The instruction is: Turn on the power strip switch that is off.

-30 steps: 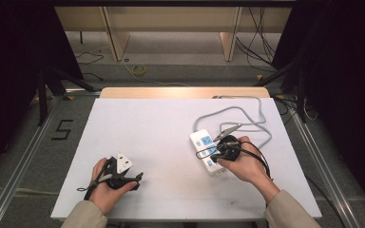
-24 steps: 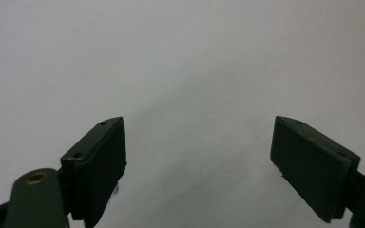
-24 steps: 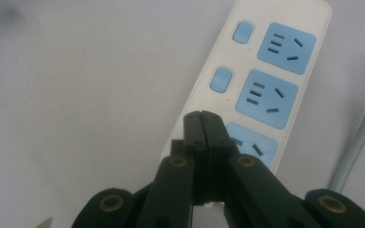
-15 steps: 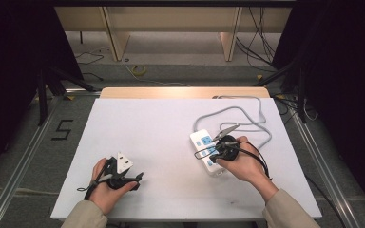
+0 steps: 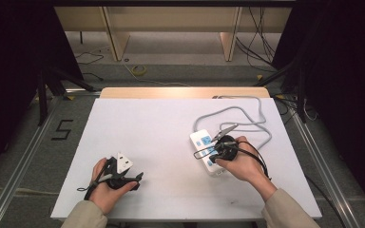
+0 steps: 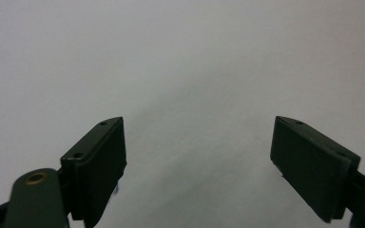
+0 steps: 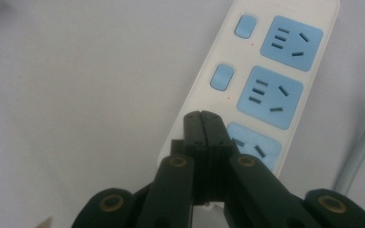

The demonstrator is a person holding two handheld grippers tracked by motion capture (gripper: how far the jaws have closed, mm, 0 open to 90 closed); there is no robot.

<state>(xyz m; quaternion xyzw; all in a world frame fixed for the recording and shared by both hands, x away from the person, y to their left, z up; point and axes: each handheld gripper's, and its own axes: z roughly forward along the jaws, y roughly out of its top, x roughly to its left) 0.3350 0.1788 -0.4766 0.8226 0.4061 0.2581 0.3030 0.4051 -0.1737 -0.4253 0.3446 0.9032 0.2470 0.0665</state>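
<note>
With the right gripper (image 7: 203, 124), jaws clenched on nothing, set over a switch of the power strip (image 5: 204, 151) at the desk's (image 5: 142, 128) right, an off-centre press could skid the unheld strip; left gripper (image 6: 197, 156) idles, jaws released.

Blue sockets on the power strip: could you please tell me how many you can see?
3 on the power strip: far socket, middle socket, near socket beside the shut right tongs, which may hide more.

White table (image 5: 161, 123) set on grey carpeted floor (image 5: 24, 142); "5" (image 5: 62, 129) marked at left; wooden shelving (image 5: 171, 19) seen beyond; dark curtains (image 5: 9, 57) hung at sides.
</note>
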